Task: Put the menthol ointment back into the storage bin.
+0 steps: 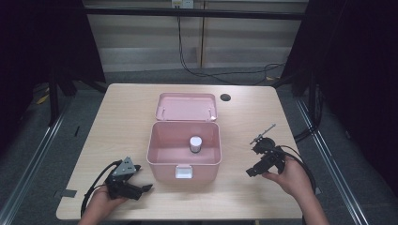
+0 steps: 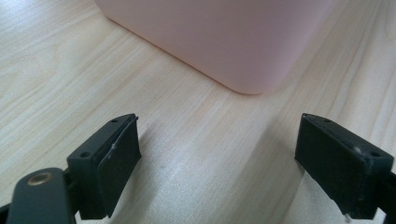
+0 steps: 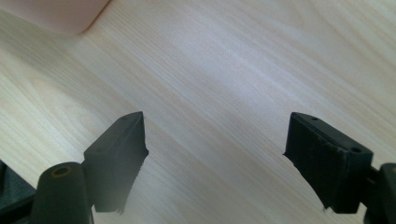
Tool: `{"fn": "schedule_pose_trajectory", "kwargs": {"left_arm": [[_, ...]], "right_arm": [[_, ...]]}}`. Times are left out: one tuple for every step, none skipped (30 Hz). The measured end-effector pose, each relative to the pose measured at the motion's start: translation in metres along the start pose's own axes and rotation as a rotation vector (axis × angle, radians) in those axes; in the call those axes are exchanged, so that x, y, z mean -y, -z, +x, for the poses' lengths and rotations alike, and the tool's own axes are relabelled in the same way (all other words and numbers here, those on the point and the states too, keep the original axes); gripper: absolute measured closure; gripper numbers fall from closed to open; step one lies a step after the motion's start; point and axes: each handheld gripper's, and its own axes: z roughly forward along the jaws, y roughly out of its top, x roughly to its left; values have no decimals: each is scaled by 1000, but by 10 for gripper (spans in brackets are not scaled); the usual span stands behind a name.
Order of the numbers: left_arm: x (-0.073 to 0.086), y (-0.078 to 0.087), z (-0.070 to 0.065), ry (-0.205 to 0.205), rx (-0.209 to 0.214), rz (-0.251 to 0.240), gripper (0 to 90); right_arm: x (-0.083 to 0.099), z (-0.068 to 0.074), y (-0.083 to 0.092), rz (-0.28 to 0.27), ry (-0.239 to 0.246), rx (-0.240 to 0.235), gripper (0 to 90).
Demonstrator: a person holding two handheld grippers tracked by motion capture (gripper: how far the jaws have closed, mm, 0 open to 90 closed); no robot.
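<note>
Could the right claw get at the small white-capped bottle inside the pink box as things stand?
Probably yes. The pink box has its lid swung back, so the bottle stands exposed from above. The right claw is open and empty, with bare table between it and the box.

- Pale wood-grain counter (image 1: 122, 117): smooth laminate with a soft sheen.
- Pink rectangular plastic box (image 1: 184, 161): smooth, semi-matt walls.
- Black plastic left tool (image 2: 217, 168) and right tool (image 3: 215, 161): matt, with rough-edged pads.

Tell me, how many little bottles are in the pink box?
1. A small bottle with a white cap stands upright inside the open pink box, toward the back right. The front wall may hide something low behind it.
</note>
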Motion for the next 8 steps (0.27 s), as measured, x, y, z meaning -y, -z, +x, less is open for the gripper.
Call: {"fn": "schedule_pose_trajectory", "kwargs": {"left_arm": [[0, 0, 0, 0, 0, 0, 134], [0, 0, 0, 0, 0, 0, 134], [0, 0, 0, 1, 0, 0, 134], [0, 0, 0, 1, 0, 0, 134], [0, 0, 0, 1, 0, 0, 134], [0, 0, 0, 1, 0, 0, 134], [0, 0, 0, 1, 0, 0, 134], [0, 0, 0, 1, 0, 0, 134]], "right_arm": [[3, 1, -4, -11, -13, -6, 195], [5, 2, -6, -15, -8, -10, 196], [5, 2, -6, -15, -8, -10, 196], [7, 2, -7, -26, -18, -15, 193], [9, 4, -8, -38, -32, -24, 189], [11, 5, -11, -49, -32, -32, 186], [11, 5, -11, -49, -32, -32, 186], [12, 5, -13, -61, -29, -36, 181]]}}
